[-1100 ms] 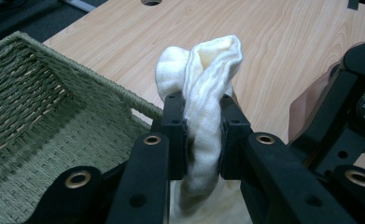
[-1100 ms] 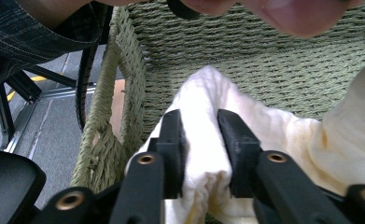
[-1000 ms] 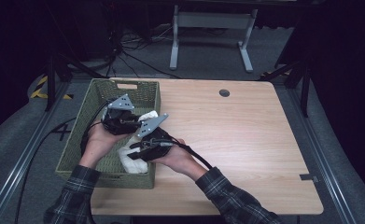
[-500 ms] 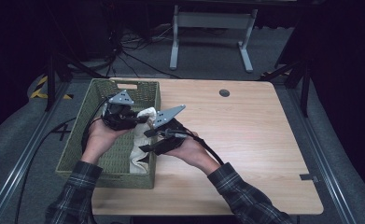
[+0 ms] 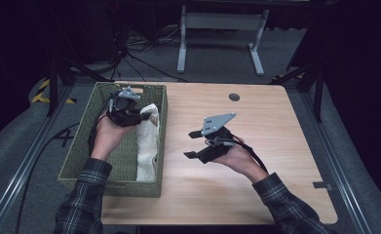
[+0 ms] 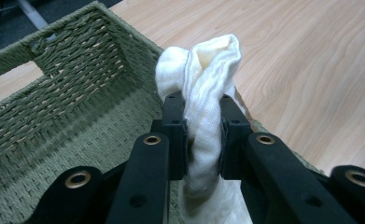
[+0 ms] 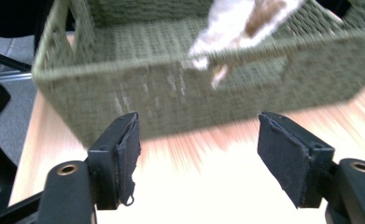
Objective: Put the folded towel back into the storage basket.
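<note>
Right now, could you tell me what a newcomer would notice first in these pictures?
The white cloth, pinched in the left gripper, draped over the right wall of the green woven basket at the table's left. The right gripper, jaws just opened and empty, hangs over the bare wooden table.

Left tool (image 5: 138, 117) clamping white cloth (image 5: 147, 141) over green woven basket (image 5: 81, 156), cloth draping along right inner wall. Right tool (image 5: 190, 144) hovering above bare desk (image 5: 276, 146), well apart from basket, jaws just opening, gripping nothing.
</note>
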{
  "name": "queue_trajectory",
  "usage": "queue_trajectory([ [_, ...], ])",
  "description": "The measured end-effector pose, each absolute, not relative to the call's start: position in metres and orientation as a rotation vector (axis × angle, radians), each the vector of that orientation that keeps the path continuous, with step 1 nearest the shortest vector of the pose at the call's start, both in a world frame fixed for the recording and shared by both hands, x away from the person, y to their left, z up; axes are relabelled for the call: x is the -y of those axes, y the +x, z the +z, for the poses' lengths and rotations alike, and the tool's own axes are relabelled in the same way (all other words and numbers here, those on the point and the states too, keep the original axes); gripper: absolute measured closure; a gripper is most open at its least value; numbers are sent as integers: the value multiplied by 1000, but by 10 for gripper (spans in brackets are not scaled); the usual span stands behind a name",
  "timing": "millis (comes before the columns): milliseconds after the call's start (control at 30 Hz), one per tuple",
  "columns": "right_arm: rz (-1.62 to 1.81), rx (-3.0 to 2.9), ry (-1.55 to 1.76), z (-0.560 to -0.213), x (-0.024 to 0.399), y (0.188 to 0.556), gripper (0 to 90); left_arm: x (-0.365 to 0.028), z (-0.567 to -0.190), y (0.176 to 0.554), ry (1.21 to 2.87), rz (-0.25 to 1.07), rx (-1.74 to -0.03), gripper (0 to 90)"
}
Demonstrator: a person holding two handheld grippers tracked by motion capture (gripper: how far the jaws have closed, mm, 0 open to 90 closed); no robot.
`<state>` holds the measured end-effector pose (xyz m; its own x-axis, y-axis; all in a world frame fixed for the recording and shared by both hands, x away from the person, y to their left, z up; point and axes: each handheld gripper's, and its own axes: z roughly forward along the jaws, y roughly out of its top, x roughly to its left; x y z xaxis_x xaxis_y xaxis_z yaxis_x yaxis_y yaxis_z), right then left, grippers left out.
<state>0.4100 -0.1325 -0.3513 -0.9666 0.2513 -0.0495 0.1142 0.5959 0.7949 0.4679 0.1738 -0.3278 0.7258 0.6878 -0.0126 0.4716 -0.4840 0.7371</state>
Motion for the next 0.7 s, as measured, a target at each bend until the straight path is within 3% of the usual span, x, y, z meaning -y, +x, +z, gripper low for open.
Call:
queue_trajectory([
  [567,1312,-2611,481,-395,243,394,273,-157,-344,497,2261,364,-932,754],
  [700,1270,-2625,535,-406,269,387,265,-158,-349,504,2247,357,-955,674],
])
